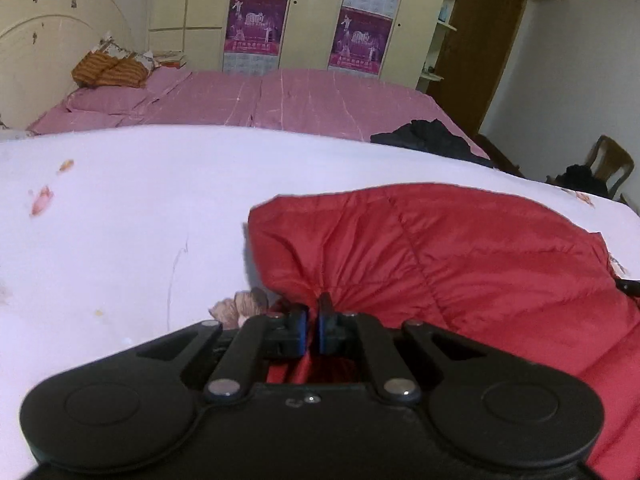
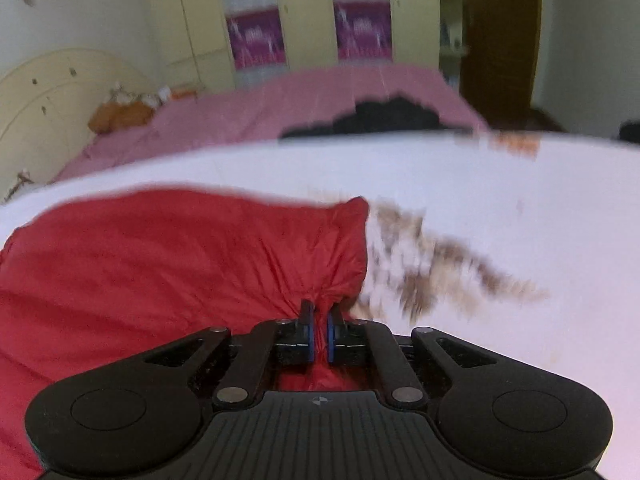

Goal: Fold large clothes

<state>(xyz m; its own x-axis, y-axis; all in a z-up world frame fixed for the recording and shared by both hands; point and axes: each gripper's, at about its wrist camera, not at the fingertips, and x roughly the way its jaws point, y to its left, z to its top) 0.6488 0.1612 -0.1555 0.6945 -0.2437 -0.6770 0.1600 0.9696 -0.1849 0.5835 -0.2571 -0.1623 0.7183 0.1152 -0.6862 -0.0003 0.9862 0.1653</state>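
A red quilted jacket (image 1: 460, 248) lies on a white sheet (image 1: 120, 220) with faint flower prints. My left gripper (image 1: 313, 312) is shut on a bunched edge of the jacket at its left side, fabric puckering between the pads. In the right wrist view the same red jacket (image 2: 180, 252) spreads to the left, and my right gripper (image 2: 320, 314) is shut on its right corner, fabric gathered between the blue pads. The right wrist view is blurred by motion.
Behind the white sheet lies a pink bed cover (image 1: 300, 100) with a dark garment (image 1: 428, 138) on it. An orange bundle (image 1: 108, 70) sits by the cream headboard (image 1: 48, 40). A wardrobe with purple posters (image 1: 256, 20), a brown door (image 1: 480, 40) and a wooden chair (image 1: 608, 164) stand beyond.
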